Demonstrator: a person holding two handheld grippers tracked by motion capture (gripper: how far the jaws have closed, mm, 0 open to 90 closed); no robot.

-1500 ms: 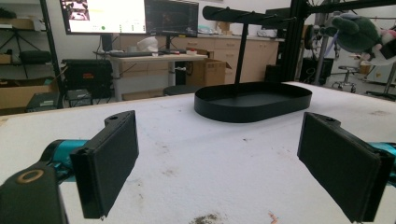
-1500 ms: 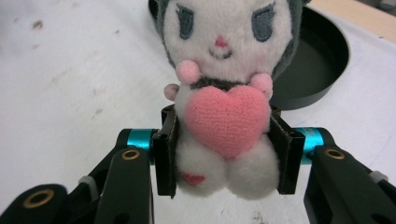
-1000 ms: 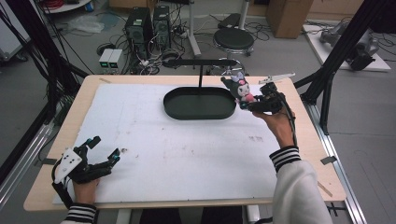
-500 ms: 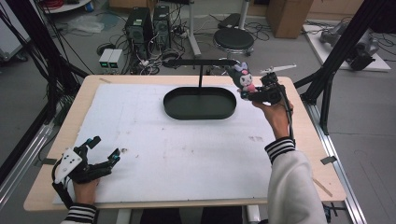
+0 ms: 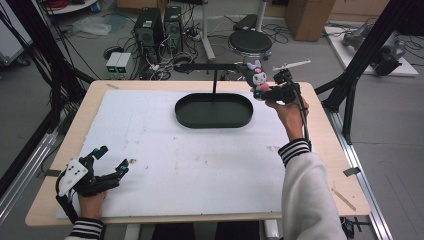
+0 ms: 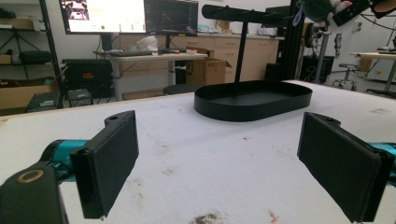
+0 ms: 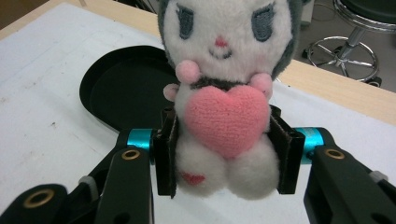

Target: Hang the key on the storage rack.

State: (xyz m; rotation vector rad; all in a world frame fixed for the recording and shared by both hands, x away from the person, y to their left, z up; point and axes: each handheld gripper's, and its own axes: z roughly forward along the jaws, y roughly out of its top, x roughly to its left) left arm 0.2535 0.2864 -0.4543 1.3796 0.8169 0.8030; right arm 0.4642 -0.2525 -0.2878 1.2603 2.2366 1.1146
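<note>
A small plush toy (image 7: 224, 93) with a white face, grey ears and a pink heart sits squeezed between the jaws of my right gripper (image 7: 224, 156). In the high view the plush toy (image 5: 258, 79) is held in the air by the right gripper (image 5: 267, 91), at the right end of the black stand's crossbar (image 5: 210, 66). Below stands the black oval tray (image 5: 214, 110). My left gripper (image 5: 109, 161) rests open at the table's front left corner, nothing between its pads (image 6: 108, 161). The tray (image 6: 254, 99) lies far ahead of it.
A white foam sheet (image 5: 165, 150) covers the wooden table (image 5: 327, 150). The stand's post (image 5: 215, 82) rises from the tray's back rim. Beyond the table are computer cases (image 5: 160, 25), cables and a round stool (image 5: 250, 42). Black frame poles flank both sides.
My right gripper has carried the plush toy up and back, from the tray's right rim to the right end of the crossbar. The left gripper has stayed still.
</note>
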